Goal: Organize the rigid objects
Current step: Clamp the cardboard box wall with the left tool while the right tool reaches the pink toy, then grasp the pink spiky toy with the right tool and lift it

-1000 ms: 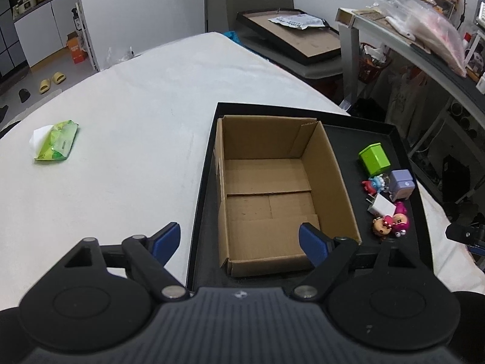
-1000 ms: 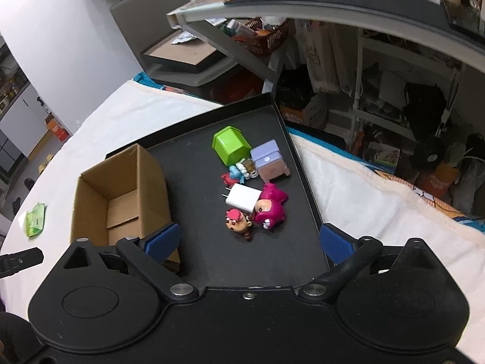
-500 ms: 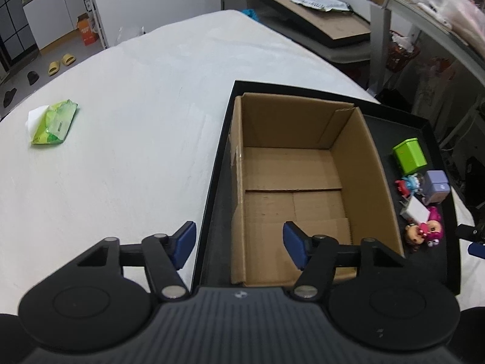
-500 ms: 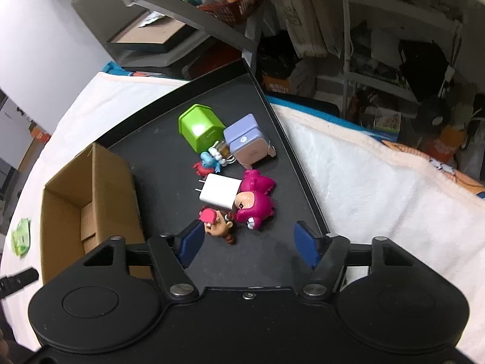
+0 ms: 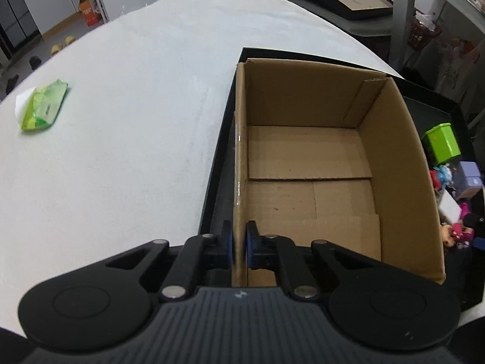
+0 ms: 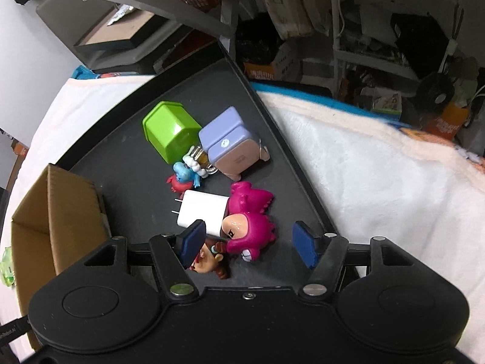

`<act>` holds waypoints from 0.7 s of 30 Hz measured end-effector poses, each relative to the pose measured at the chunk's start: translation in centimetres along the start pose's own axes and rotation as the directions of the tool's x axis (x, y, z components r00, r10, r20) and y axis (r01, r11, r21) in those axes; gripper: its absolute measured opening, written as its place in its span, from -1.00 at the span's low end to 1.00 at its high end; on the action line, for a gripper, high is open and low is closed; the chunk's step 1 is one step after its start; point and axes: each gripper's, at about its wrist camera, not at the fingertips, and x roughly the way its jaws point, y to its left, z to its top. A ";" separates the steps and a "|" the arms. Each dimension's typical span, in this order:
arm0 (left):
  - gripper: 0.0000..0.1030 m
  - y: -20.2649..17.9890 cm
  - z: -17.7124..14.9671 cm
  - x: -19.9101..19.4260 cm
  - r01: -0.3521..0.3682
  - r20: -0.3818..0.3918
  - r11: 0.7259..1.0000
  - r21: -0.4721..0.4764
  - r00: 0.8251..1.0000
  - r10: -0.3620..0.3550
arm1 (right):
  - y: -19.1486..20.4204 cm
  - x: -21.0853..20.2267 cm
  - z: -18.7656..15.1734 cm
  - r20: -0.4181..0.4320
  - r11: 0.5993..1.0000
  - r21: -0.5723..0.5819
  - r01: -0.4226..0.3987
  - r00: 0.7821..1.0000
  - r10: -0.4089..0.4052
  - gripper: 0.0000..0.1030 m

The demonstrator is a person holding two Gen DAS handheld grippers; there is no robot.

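An open cardboard box [image 5: 309, 157] stands on the left of a black tray [image 5: 218, 182]. My left gripper [image 5: 239, 244] is shut on the box's left wall near its front corner, one pad on each side. To the right of the box [image 6: 54, 212] on the tray [image 6: 127, 163] lie a green house-shaped box [image 6: 168, 130], a purple case [image 6: 232, 148], a blue and red figure [image 6: 185, 177], a white charger [image 6: 203, 209], a pink dinosaur figure [image 6: 251, 227] and a small brown-haired figure [image 6: 212, 261]. My right gripper [image 6: 248, 244] hangs open with the pink dinosaur between its pads, untouched.
A green wipes pack [image 5: 42, 106] lies far left on the white tablecloth [image 5: 136, 121]. The tray's right rim [image 6: 300, 182] runs close to the toys, with white cloth beyond. Cluttered shelves [image 6: 379, 30] and a framed board [image 6: 121, 30] stand behind the table.
Both grippers have come down and closer. The left one went from open to shut on the box's left wall. The right one narrowed and now straddles the pink dinosaur.
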 end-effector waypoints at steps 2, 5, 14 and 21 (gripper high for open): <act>-0.84 -0.5 0.5 0.0 -0.005 0.007 1.000 0.017 1.000 0.005 | -0.4 0.5 0.2 -0.004 1.000 0.023 0.006 1.000 -0.006 0.19; -0.84 -1.0 1.4 0.2 -0.011 0.008 0.999 0.050 1.000 0.010 | -0.7 1.4 0.4 -0.025 0.999 0.047 -0.002 1.000 0.003 0.13; -0.84 -1.5 2.1 0.8 0.014 0.041 0.996 0.089 0.999 -0.017 | -1.1 1.5 0.1 -0.020 0.996 0.081 -0.030 0.999 0.031 -0.14; -0.84 -1.1 1.8 0.8 0.050 0.061 0.996 0.068 0.997 -0.055 | -0.8 1.2 0.1 0.001 0.997 0.076 -0.026 1.000 0.026 -0.16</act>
